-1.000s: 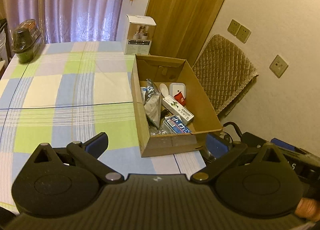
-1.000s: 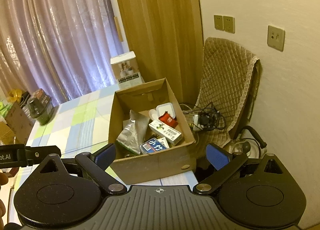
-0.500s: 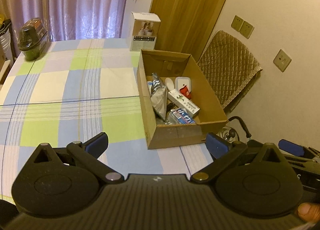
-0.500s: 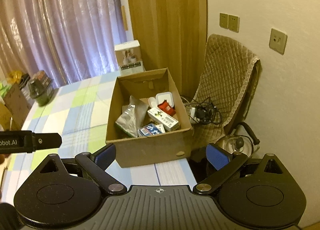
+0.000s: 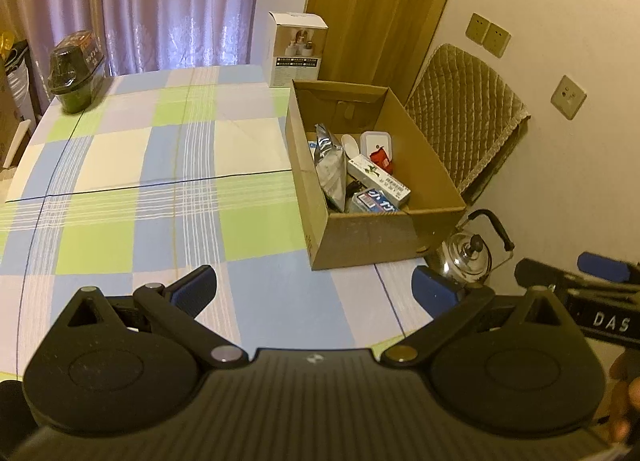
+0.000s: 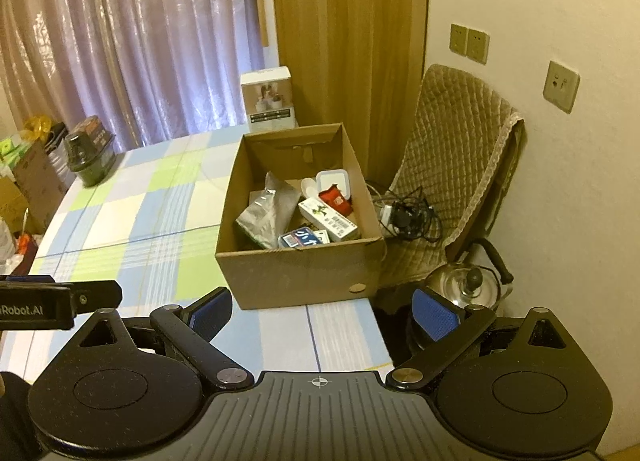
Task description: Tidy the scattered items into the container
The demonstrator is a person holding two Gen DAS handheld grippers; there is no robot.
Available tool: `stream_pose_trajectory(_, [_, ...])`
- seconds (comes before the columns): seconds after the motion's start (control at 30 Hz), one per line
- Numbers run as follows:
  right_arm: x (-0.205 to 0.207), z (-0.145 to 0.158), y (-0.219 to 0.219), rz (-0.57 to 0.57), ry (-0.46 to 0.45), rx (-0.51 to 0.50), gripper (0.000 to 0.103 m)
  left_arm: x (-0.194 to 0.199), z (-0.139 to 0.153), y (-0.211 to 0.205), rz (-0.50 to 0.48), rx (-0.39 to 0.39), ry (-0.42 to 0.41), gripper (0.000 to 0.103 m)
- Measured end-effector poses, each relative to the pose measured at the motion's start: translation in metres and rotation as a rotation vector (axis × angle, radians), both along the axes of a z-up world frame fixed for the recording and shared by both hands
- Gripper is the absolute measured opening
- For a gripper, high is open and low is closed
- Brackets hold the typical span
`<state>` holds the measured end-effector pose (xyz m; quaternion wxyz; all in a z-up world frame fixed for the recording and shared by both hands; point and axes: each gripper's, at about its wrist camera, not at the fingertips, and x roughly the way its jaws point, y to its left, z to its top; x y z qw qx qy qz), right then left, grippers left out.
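While both grippers hang nearest, left gripper [image 5: 314, 287] & right gripper [image 6: 322, 311] w/ jaws spread wide, holding nothing, the cardboard box [image 6: 296, 273] sits at the table's [image 5: 132, 197] right edge, w/ foil pouch [image 6: 266, 213], toothpaste box [image 6: 328, 219], red packet [image 6: 335, 199] inside. White carton [image 5: 296, 49] stands at far edge.

"DAS" on right gripper [image 5: 608, 323]; "Robot.AI" (start cut off) on left gripper [image 6: 28, 309].

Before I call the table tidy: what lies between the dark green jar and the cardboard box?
Only bare checked tablecloth lies between the dark green jar and the cardboard box; the left wrist view shows it best.
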<state>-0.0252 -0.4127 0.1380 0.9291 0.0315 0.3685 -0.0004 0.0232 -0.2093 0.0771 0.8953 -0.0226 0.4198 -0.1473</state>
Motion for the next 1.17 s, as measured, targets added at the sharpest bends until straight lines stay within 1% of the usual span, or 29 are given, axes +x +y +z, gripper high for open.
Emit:
stream_pose_trajectory(0.07, [-0.003,0.0,-0.001,-0.006,0.0,0.01,0.101,-0.004,0.0,0.0,-0.006,0.01,-0.004,0.102])
stream_pose_trajectory(0.17, [-0.006,-0.001,-0.004,-0.026,0.01,0.051,0.101,-0.008,-0.003,0.0,-0.009,0.011,0.005,0.102])
stream_pose_trajectory(0.63, [-0.013,-0.006,-0.006,-0.033,0.028,0.051,0.101,-0.011,-0.008,0.001,-0.005,0.025,0.019,0.102])
stream_pose_trajectory(1.17, [-0.01,-0.01,-0.005,-0.045,0.041,0.058,0.101,-0.007,-0.015,0.001,-0.007,0.006,0.031,0.102])
